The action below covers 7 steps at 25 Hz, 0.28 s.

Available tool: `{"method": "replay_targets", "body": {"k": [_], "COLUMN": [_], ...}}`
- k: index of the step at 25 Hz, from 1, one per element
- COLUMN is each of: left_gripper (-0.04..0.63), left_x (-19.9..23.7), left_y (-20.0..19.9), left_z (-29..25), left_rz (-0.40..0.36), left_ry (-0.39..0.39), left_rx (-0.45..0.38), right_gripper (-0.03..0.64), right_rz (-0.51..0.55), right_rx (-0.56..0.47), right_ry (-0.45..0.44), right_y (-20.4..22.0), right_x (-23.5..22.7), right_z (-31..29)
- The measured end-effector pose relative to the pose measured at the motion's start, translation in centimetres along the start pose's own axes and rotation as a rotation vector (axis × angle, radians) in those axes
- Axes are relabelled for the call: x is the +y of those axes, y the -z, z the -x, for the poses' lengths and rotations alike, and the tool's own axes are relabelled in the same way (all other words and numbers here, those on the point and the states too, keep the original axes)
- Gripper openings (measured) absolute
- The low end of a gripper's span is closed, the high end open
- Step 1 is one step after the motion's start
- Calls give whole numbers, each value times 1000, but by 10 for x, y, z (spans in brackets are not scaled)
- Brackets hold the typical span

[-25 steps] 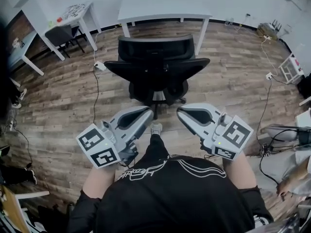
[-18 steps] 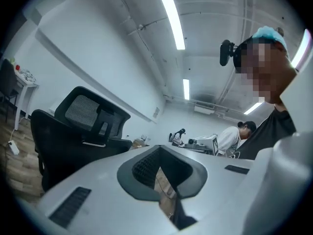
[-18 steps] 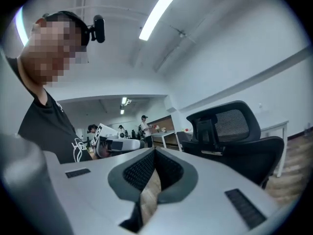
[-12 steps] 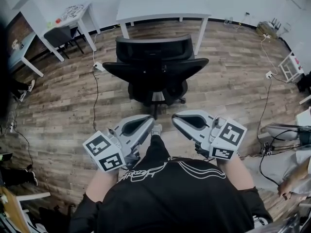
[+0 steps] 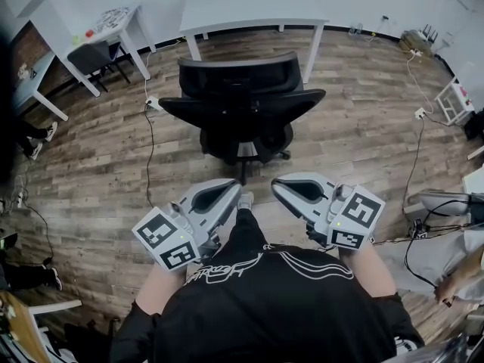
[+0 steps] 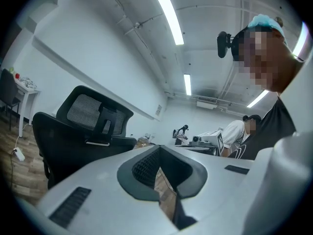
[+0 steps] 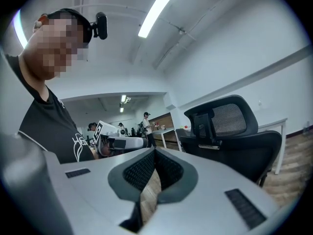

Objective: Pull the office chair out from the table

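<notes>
The office chair (image 5: 242, 108) stands clear of the tabletop (image 5: 249, 6) at its 12 o'clock, so the left claw (image 5: 231, 190) and right claw (image 5: 280, 187) hang pressed together and empty, apparently finished.

One black office chair (image 5: 242, 100) at centre. One dark chair (image 5: 94, 54) at ten o'clock. Two white tables: the near table (image 5: 249, 6) at twelve, the side table (image 5: 68, 21) at eleven. Two grippers: left gripper (image 5: 234, 187) at seven, right gripper (image 5: 277, 185) at five.

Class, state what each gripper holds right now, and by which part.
Nothing is held. The left gripper and right gripper are both shut and empty; the office chair stands apart in front of them.
</notes>
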<state>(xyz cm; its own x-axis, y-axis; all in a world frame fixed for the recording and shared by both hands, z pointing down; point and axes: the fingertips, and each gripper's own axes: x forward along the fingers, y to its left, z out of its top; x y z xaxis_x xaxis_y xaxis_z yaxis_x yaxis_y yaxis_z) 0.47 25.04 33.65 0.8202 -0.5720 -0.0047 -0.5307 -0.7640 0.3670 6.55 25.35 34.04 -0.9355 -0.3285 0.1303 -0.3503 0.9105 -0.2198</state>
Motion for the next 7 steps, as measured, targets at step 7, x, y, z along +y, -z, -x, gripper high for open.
{"method": "replay_targets", "body": {"k": [7], "left_gripper": [6], "left_x": [5], "left_y": [1], "left_z": [-1], "left_rz": [29], "left_ry": [12], "left_rx": [-9], "right_gripper": [34], "right_rz": [-5], "right_rx": [-10], "right_ry": [16], "right_y": [2], "right_x": [-11], "right_z": [4]}}
